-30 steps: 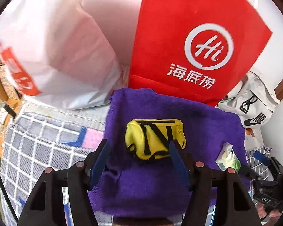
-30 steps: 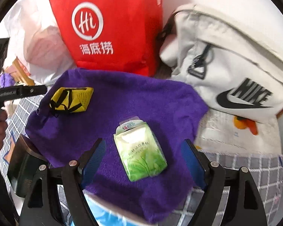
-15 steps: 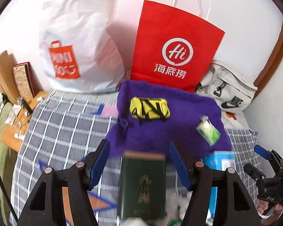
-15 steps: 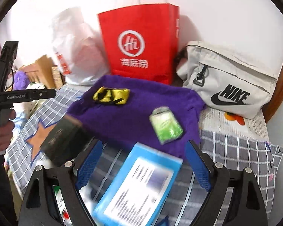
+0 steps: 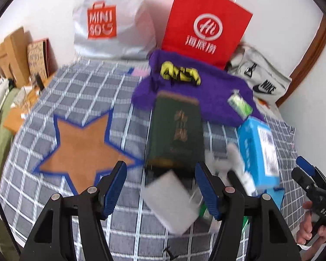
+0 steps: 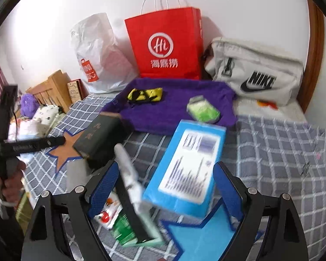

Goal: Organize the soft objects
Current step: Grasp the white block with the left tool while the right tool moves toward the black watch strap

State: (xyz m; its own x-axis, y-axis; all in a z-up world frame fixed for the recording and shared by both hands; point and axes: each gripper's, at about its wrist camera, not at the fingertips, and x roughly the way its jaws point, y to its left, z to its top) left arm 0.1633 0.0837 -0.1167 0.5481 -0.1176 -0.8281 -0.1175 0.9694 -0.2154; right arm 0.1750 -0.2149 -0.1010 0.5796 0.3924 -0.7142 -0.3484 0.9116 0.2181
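Observation:
A purple towel (image 5: 215, 89) (image 6: 176, 113) lies at the back of the bed, with a yellow pouch with black straps (image 5: 180, 74) (image 6: 145, 94) and a green tissue pack (image 5: 240, 105) (image 6: 203, 108) on it. My left gripper (image 5: 160, 187) is open and empty, above a dark green box (image 5: 176, 130) and a grey-white block (image 5: 170, 202). My right gripper (image 6: 166, 187) is open and empty, above a blue box (image 6: 187, 169) and a white-and-black flat object (image 6: 130, 178). Both grippers are well back from the towel.
A red paper bag (image 5: 204, 24) (image 6: 165, 45), a white plastic bag (image 5: 110, 19) (image 6: 97, 54) and a white Nike bag (image 5: 260, 78) (image 6: 254, 74) stand against the back wall. A checked sheet with an orange star (image 5: 80, 143) covers the bed. Clutter and wooden furniture (image 6: 52, 89) are at the left.
Both grippers have pulled back and up from the towel; the pouch and the tissue pack stay on it. The boxes and nearer clutter have come into view.

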